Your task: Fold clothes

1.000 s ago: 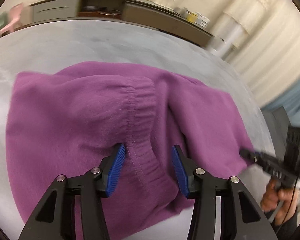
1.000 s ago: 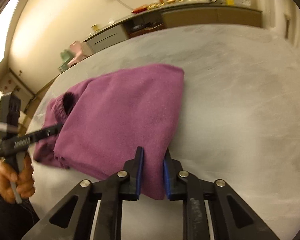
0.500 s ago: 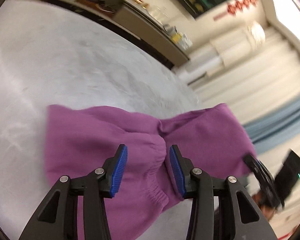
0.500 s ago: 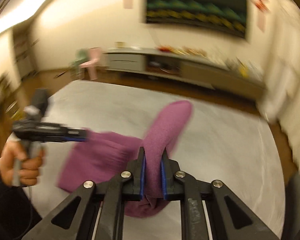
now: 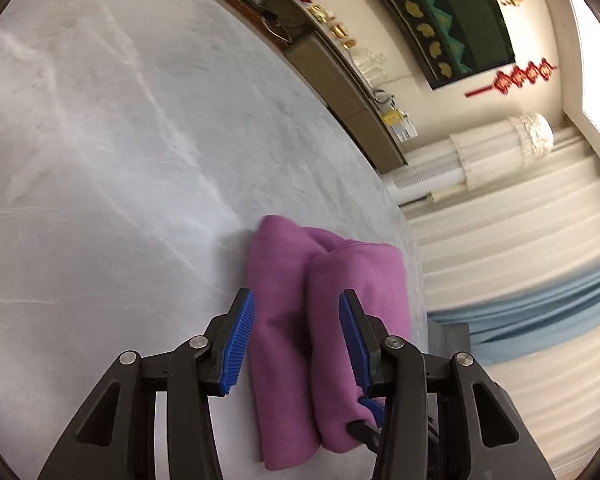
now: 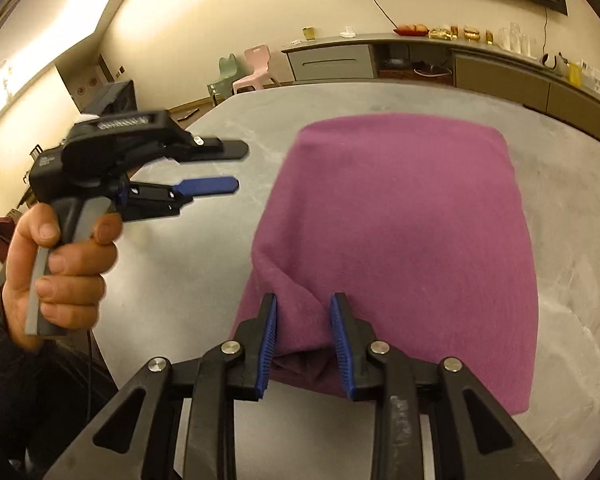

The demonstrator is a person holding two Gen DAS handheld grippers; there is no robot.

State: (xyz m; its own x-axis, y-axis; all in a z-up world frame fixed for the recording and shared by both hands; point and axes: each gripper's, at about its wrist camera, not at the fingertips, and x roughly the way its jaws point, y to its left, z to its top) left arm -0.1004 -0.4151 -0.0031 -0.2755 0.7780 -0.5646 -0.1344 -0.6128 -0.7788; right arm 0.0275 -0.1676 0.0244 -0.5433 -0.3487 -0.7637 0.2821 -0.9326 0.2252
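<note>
1. The purple fleece garment lies folded into a compact, layered bundle on the grey worktop, its near end close to the worktop's near edge.
2. In the left wrist view the same garment shows as two thick rolled folds side by side, running away from the camera toward the worktop's right edge.
3. The right gripper has its blue-padded fingers parted a moderate way, with a bunched fold of the garment's near end between them. The cloth rests against the inner faces of both pads, but they are not pinched together on it.
4. The left gripper has its fingers spread wide. In the left wrist view the garment lies between and beyond them; whether they touch it cannot be told there.
5. In the right wrist view the left gripper is up in the air off the garment's left side, well apart from the cloth, its two fingers apart and holding nothing.
6. A hand grips that gripper's handle, fingers wrapped round the trigger, with a dark sleeve below.
7. Beyond the worktop's far edge runs a long sideboard carrying glasses and small gold items, with a pink chair and a green chair to its left.
</note>
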